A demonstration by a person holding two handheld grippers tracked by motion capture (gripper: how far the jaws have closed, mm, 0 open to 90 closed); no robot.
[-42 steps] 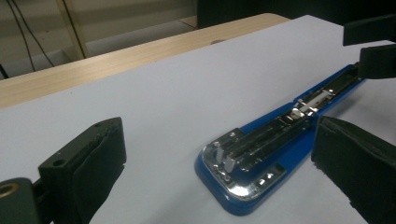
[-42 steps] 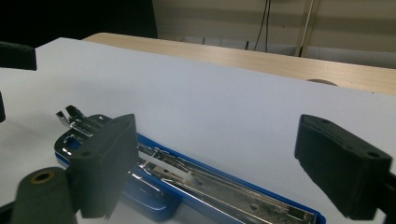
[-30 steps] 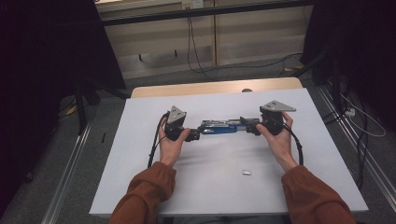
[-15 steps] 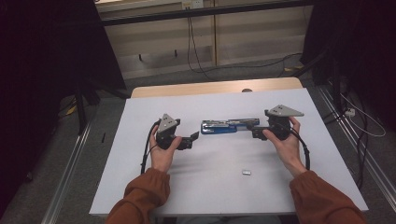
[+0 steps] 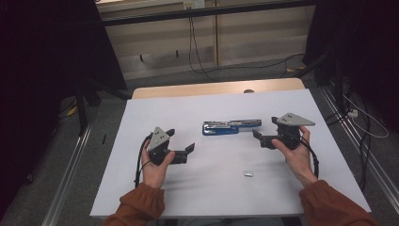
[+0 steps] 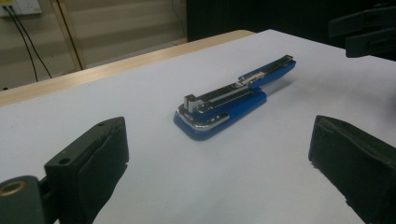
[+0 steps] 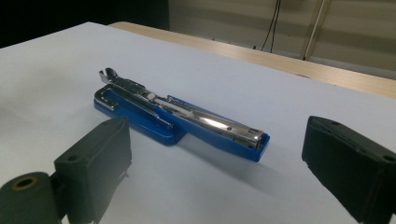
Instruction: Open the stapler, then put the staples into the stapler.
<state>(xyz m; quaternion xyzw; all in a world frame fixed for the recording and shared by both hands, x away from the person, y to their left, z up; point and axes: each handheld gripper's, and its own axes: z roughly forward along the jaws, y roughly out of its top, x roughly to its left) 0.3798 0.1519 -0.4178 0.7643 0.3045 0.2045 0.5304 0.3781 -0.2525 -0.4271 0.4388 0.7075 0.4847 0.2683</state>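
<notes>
A blue stapler (image 5: 230, 126) lies folded out flat on the white table (image 5: 211, 193), its metal staple channel facing up. My left gripper (image 5: 181, 140) rests on the table to the stapler's lower left, open, apart from it. My right gripper (image 5: 265, 128) stands open just off the stapler's right end, not touching. The left gripper view has the stapler (image 6: 229, 102) ahead of the wide-apart jaws of the left gripper (image 6: 219, 158), with the other gripper (image 6: 364, 32) at top right. In the right gripper view the stapler (image 7: 182, 119) lies just beyond the open right gripper (image 7: 215, 163).
A small silver metal piece (image 5: 248, 173) lies on the table near the front, between the hands. A wooden strip (image 5: 216, 88) shows at the table's far edge. Cables (image 5: 197, 52) run over the floor behind, and dark curtains hang at both sides.
Both grippers have let go of the stapler's ends. The left drew back toward the front left, the right moved off to the right. The stapler now lies alone on the table.
</notes>
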